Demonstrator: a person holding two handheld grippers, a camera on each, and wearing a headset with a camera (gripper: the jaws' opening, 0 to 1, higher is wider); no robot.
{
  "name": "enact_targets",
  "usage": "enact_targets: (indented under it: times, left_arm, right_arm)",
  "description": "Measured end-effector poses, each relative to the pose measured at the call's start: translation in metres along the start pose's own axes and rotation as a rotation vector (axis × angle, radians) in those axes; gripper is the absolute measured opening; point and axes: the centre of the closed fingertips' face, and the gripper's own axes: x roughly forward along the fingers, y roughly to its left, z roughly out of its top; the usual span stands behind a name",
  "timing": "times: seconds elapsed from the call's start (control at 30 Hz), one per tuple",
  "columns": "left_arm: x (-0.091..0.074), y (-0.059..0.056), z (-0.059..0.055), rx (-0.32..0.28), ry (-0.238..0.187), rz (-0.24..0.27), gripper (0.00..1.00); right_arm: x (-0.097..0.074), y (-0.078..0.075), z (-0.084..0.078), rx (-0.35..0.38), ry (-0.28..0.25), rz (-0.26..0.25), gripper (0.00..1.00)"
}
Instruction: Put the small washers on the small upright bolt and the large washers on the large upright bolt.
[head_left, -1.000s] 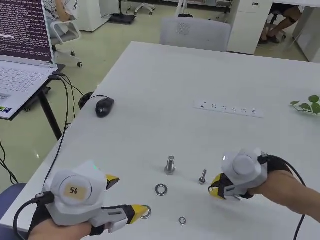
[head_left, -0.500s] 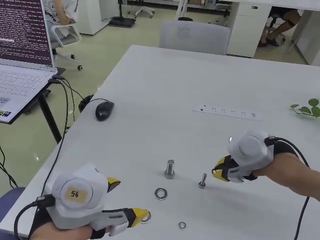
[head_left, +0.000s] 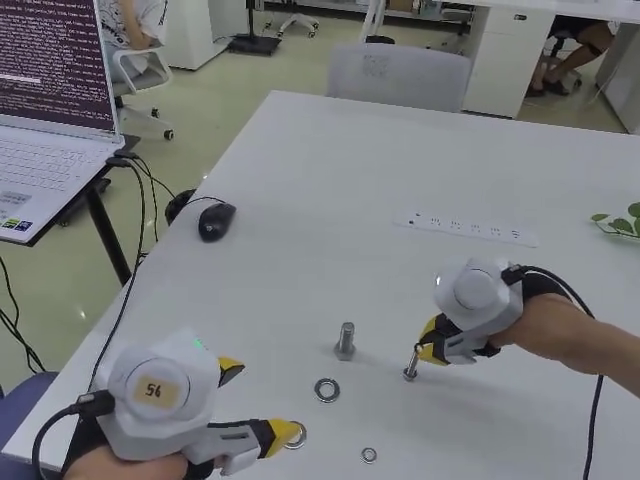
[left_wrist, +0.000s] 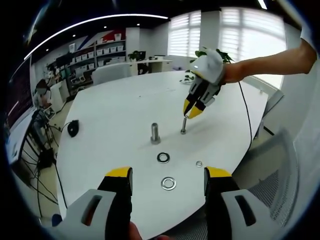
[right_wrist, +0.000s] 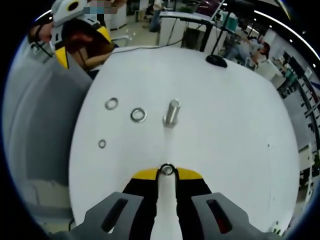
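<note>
The large upright bolt and the small upright bolt stand on the white table. My right gripper hovers right at the small bolt's top, shut on a small washer. One large washer lies in front of the large bolt, and a second small washer sits near the front edge. My left gripper is open low over the table, and another large washer lies flat between its jaws, untouched.
A black mouse with its cable lies at the left, a white power strip farther back. A laptop stands on a side stand to the left. A grey chair is behind the table, a plant at the right edge.
My right gripper has lifted from the table beside the small bolt and come over the bolt's top. The left gripper has stayed around the large washer.
</note>
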Motion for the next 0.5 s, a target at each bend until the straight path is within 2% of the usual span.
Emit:
enact_targets:
  times: [0.5]
  left_arm:
    - [-0.002,0.0033,-0.0029,-0.008,0.001,0.006,0.57]
  right_arm:
    - [0.0081,-0.0005,-0.0042,-0.02,0.037,0.011,0.13]
